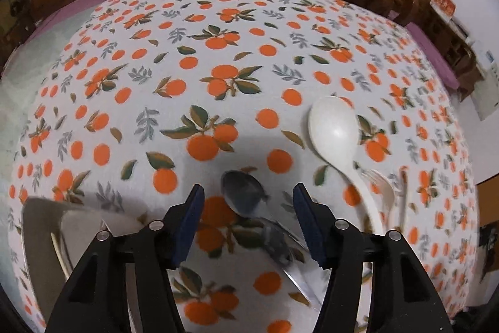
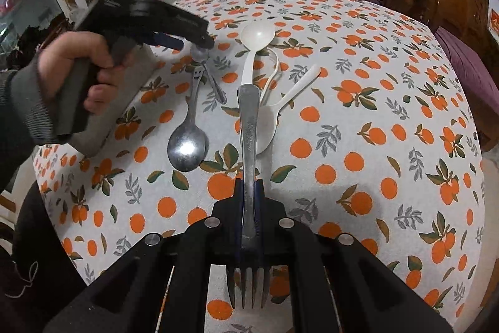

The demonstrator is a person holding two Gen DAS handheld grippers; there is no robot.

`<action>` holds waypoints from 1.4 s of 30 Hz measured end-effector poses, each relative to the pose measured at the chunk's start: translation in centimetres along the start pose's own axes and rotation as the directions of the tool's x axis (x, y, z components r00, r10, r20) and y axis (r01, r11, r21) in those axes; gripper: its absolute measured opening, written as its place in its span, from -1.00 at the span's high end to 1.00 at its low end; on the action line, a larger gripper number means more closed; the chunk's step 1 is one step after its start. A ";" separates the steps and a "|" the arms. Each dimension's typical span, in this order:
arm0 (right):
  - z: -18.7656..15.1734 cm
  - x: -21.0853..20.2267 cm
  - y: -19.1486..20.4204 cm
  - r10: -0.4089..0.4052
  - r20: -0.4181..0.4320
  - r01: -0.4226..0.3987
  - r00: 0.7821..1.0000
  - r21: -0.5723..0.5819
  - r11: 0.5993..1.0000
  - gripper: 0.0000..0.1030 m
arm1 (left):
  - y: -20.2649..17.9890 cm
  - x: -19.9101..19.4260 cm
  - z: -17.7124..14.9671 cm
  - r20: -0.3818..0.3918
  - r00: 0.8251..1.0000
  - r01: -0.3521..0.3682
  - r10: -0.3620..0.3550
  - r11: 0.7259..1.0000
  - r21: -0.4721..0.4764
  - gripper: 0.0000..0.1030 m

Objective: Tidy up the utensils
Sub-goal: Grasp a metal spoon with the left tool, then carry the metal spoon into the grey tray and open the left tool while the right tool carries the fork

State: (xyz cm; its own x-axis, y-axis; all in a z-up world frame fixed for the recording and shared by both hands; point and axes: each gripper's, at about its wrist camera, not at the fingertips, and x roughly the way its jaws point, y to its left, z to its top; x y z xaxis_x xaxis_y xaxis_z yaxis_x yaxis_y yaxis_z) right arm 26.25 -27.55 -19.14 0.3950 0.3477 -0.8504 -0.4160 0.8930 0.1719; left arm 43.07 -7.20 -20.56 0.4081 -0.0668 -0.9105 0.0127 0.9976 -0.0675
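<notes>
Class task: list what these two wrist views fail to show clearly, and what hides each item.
- Left wrist view: small metal spoon's handle blurred, passing behind the left gripper's finger.
- Left wrist view: grey tray cut off by gripper body.
- Right wrist view: white plastic fork mostly hidden behind white ladle.

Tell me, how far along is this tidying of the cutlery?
Early, it seems. The grey tray holds little I can make out. In hand: the right gripper is shut on a metal fork; the left gripper is open over a small metal spoon. Left on the tablecloth: a large metal spoon and white plastic utensils.
</notes>
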 end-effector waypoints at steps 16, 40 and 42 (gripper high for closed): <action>0.4 -1.1 0.7 0.025 0.029 -0.025 0.999 -0.008 1.000 0.84 | -0.6 1.0 0.4 -0.023 0.999 0.040 -0.039 0.997 0.069 0.85; 3.3 -3.6 5.4 -0.006 0.117 0.010 0.993 -0.030 1.000 0.84 | 2.5 -14.2 -0.7 0.233 0.962 0.125 -0.144 0.988 0.096 0.99; 3.7 -3.6 6.3 0.001 0.123 0.004 0.992 -0.036 0.999 0.84 | 3.5 -15.2 -1.0 0.247 0.959 0.116 -0.137 0.989 0.096 0.99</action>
State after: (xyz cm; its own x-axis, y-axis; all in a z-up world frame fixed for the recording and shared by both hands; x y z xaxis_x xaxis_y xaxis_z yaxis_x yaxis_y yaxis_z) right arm 25.23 -22.07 -13.17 0.4922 0.3806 -0.7829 -0.4434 0.8835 0.1508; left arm 36.03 -2.70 -7.35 0.6148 -0.1968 -0.7637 0.1479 0.9800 -0.1334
